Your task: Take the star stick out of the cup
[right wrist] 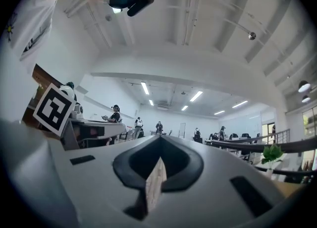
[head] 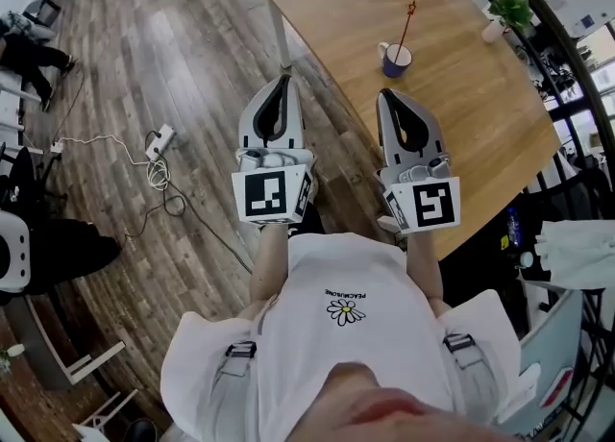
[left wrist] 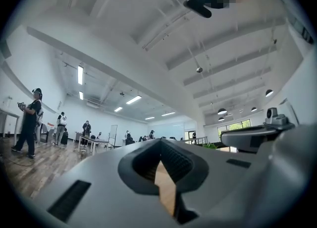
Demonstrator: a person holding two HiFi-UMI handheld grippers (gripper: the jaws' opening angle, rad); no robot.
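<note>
A blue and white cup (head: 395,60) stands on the wooden table (head: 480,113). A thin stick (head: 405,32) topped by a small red star (head: 411,9) leans out of it. Both grippers are held side by side well short of the cup, apart from it. My left gripper (head: 283,80) is shut and empty, over the floor beside the table's edge. My right gripper (head: 385,95) is shut and empty above the table's near edge. The left gripper view shows closed jaws (left wrist: 161,147) aimed up at the ceiling, as does the right gripper view (right wrist: 159,145). Cup and stick are not seen in either.
A potted plant (head: 509,10) sits at the table's far right corner. A white table leg (head: 280,36) drops by the left gripper. A power strip with cables (head: 159,144) lies on the wood floor at left. People (left wrist: 30,120) stand far off.
</note>
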